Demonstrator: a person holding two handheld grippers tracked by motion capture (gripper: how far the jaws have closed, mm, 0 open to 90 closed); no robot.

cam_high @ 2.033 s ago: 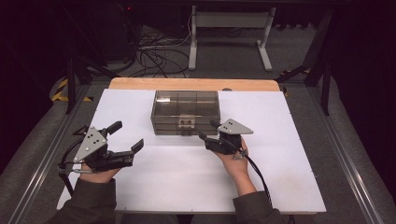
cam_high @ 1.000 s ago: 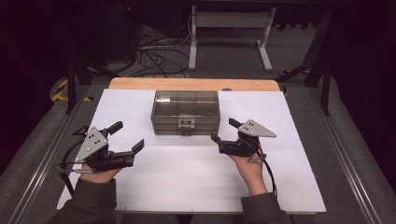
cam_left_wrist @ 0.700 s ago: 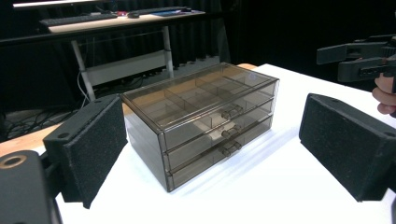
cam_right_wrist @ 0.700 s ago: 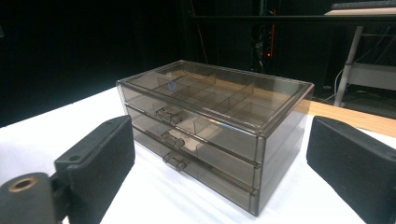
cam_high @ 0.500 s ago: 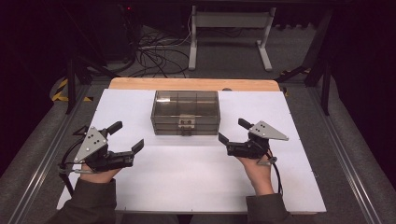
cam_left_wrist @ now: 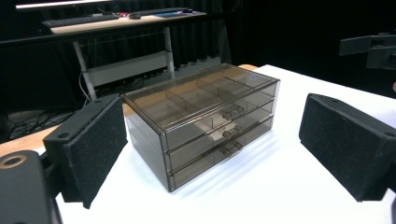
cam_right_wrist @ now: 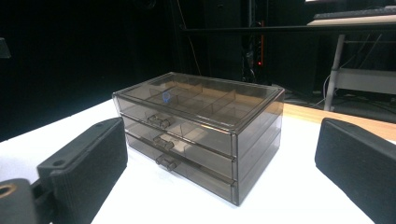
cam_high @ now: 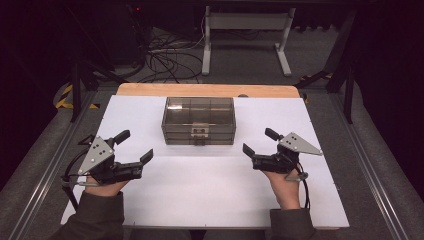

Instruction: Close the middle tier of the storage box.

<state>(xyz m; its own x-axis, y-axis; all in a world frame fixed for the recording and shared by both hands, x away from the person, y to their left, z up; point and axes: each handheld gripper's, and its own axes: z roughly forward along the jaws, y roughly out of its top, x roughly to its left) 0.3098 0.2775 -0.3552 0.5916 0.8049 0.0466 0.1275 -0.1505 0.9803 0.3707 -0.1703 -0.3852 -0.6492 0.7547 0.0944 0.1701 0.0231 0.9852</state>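
A smoky see-through box (cam_high: pixel 199 121) with three shut drawers stands at the middle back of the white table top (cam_high: pixel 210 200). My left gripper (cam_high: pixel 135 146) rests low at the front left, open, aimed at the box from the side; its black pads (cam_left_wrist: pixel 95 149) frame the box (cam_left_wrist: pixel 201 116) with nothing between them. My right gripper (cam_high: pixel 259 141) sits at the front right, clear of the box's right corner. Its jaws have just been opening and stand wide, pads (cam_right_wrist: pixel 88 158) bare, the box (cam_right_wrist: pixel 201 126) ahead of them.
A wooden strip (cam_high: pixel 205 90) edges the table's far side and metal rails (cam_high: pixel 372 190) run along both sides. Beyond the table lie floor cables (cam_high: pixel 165 60) and a white desk frame (cam_high: pixel 245 22). The other gripper (cam_left_wrist: pixel 373 46) shows far right in the left gripper view.
My right gripper has drawn away from the box's front toward the right, and its jaws have spread wider. The left gripper and the box have stayed put.
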